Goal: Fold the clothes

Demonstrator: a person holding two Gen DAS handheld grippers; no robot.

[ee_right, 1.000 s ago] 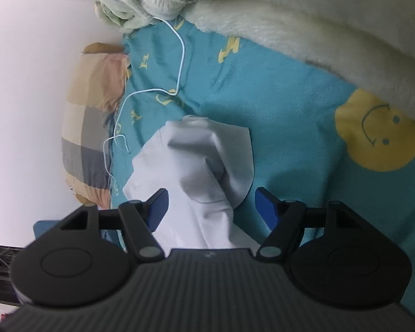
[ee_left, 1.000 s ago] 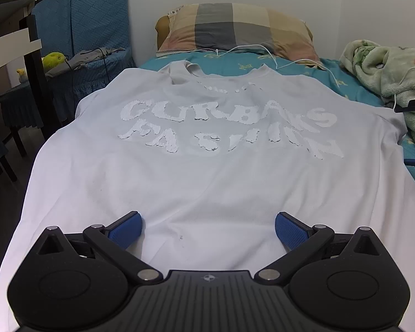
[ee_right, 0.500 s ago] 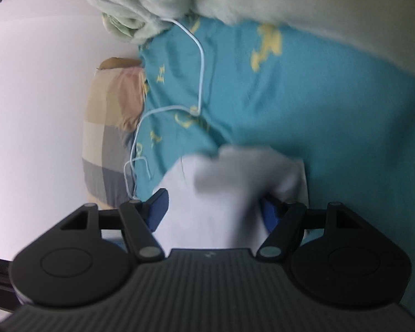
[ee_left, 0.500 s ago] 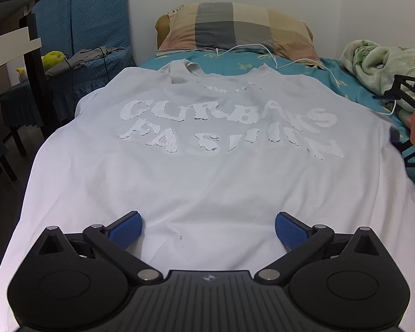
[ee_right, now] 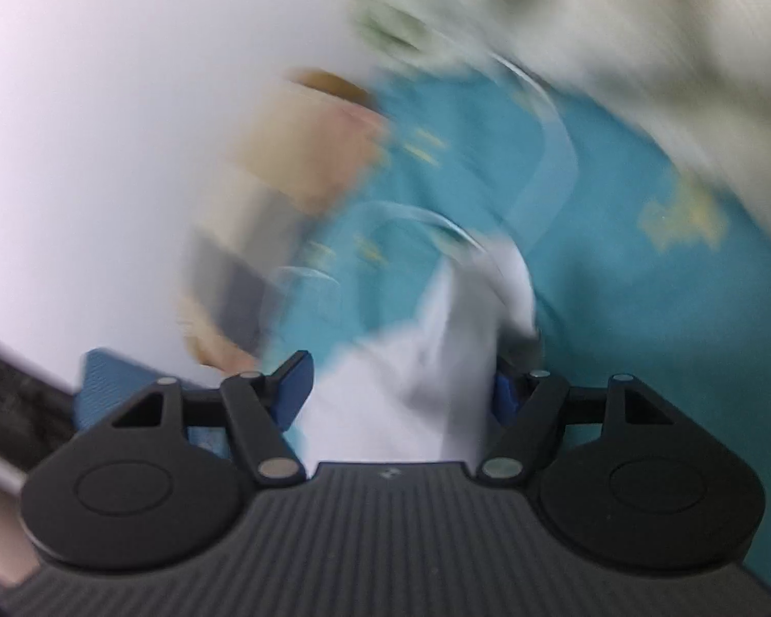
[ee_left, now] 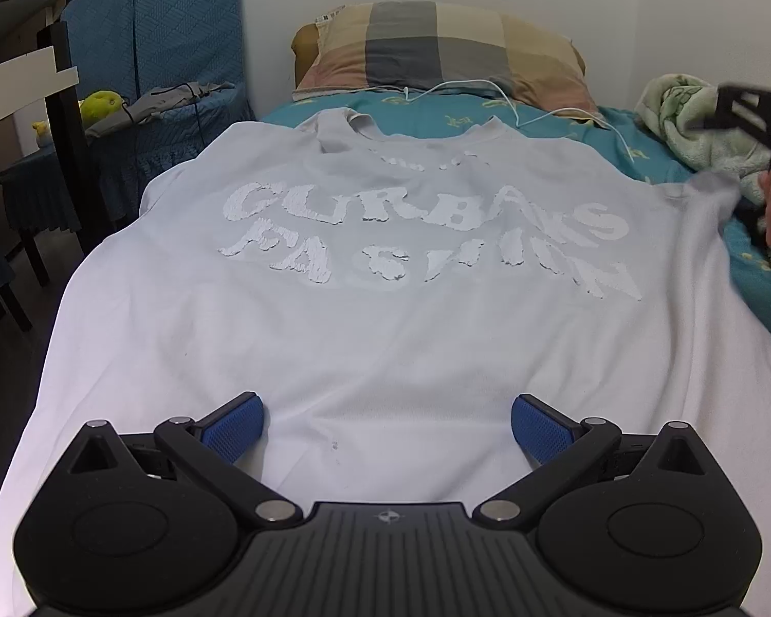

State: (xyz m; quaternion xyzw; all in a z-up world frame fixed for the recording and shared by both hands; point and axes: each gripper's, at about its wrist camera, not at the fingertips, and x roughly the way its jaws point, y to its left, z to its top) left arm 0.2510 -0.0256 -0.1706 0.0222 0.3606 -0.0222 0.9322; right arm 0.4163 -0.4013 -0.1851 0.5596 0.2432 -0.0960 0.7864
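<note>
A pale grey T-shirt (ee_left: 385, 308) with white lettering lies spread flat on the bed, collar at the far end. My left gripper (ee_left: 385, 424) is open and hovers low over the shirt's near hem, touching nothing. My right gripper (ee_right: 401, 391) shows in the left wrist view (ee_left: 745, 113) at the far right, by the shirt's right sleeve (ee_left: 709, 190). In the blurred right wrist view the sleeve (ee_right: 416, 375) lies between the wide-apart blue fingers (ee_right: 295, 385), which stand open around it.
A checked pillow (ee_left: 437, 56) lies at the bed's head with a white cable (ee_left: 539, 113) in front of it. A green fleece blanket (ee_left: 694, 118) is bunched at the right. Blue chairs (ee_left: 169, 67) and a dark table stand left of the bed.
My right gripper has swung fast toward the pillow end, with the sleeve staying between its fingers and lifting a little off the teal sheet. My left gripper has not moved.
</note>
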